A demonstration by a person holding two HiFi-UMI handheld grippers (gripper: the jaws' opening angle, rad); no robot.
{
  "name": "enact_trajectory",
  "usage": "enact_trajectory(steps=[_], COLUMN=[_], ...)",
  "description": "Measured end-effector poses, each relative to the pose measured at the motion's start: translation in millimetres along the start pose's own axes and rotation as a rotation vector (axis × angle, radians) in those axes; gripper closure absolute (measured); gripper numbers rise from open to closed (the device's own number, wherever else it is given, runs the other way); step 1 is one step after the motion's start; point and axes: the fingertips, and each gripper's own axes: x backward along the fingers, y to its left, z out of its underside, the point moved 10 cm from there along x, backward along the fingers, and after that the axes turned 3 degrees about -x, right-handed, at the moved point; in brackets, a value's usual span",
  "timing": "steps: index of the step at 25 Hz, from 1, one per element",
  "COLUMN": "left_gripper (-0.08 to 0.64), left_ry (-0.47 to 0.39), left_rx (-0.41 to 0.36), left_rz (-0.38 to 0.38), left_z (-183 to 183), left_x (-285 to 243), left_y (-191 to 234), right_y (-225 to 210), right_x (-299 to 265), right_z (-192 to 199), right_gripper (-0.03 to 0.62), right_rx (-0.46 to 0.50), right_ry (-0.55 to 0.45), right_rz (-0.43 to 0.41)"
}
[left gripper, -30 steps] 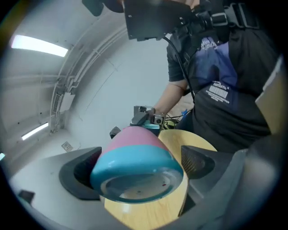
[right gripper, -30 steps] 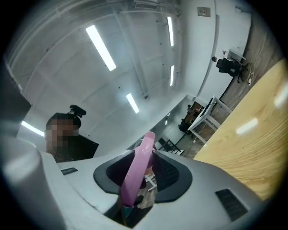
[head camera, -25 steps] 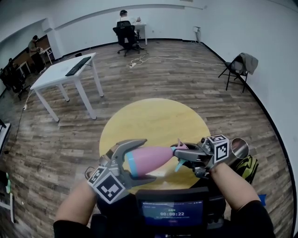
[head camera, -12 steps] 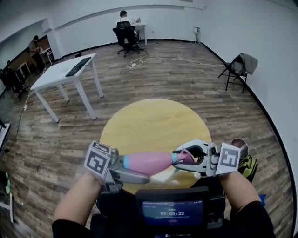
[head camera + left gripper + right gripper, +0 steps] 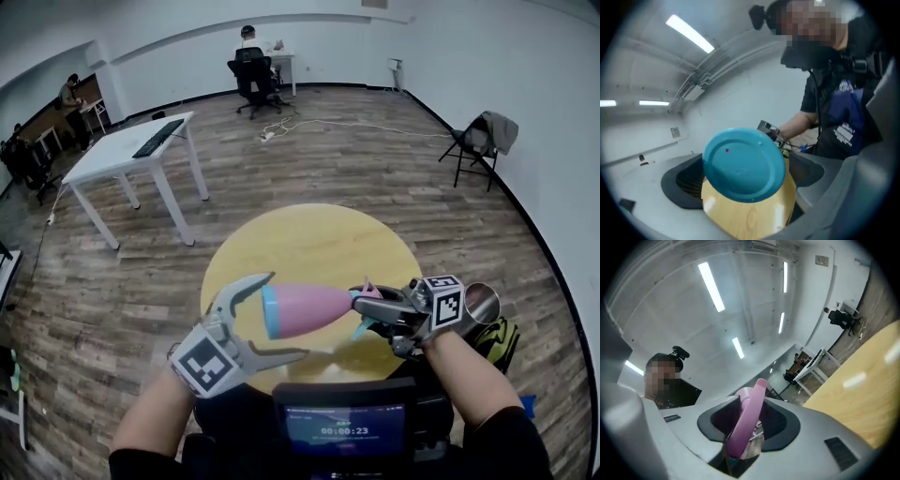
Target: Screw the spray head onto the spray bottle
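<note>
Holding both tools close to your chest, you have the bottle (image 5: 309, 309) lying level in the air between them, above the near edge of the table (image 5: 309, 239). Your left gripper (image 5: 281, 317) looks clenched on its wide end: the blue base (image 5: 743, 164) faces straight back down the jaws, with a pad against each side. Your right gripper (image 5: 372, 309) is clamped on the head (image 5: 366, 298), whose pink lever (image 5: 747, 420) stands up between its jaws.

The bottle's long axis runs left to right across you, base to your left, narrow neck pointing right, straight at the head. The head sits at that neck and touches it. How far the thread is engaged is hidden by the jaws.

Both hands are about equally near the joint. The coming turn likely depends on keeping the head's axis in line with the bottle's while one rolls against the other; a tilt could cross the thread.

Beyond the table, the floor (image 5: 375, 169) carries a white desk (image 5: 131, 145) to the left and a chair (image 5: 478, 136) to the right, well apart.
</note>
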Motion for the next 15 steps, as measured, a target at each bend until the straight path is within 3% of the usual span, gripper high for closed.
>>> enact_trajectory(steps=[2,6,10,13,15], left_gripper=[-0.003,-0.002,-0.002,0.0,0.029], left_ry=[0.035,0.124,0.183,0.103,0.097], left_rx=[-0.076,-0.147,-0.315,-0.255,-0.236], left_rz=[-0.046,-0.116,-0.126,-0.093,-0.081], left_z=[4,6,6,4,5], left_x=[-6,-3,-10,-6,-3], left_y=[-5,-3,-15,-18,-17], right_y=[-4,-3,2,4,5], right_x=[-2,-13,-8,-7,-7], right_z=[6,15,12,12,10], right_gripper=[0.445,0.445,0.445,0.445,0.445], right_rx=[-0.037,-0.03,-0.033,-0.023,-0.003], right_ry=[0.031,0.144,0.202,0.229,0.24], right_rz=[-0.001,-0.002,0.003,-0.004,0.003])
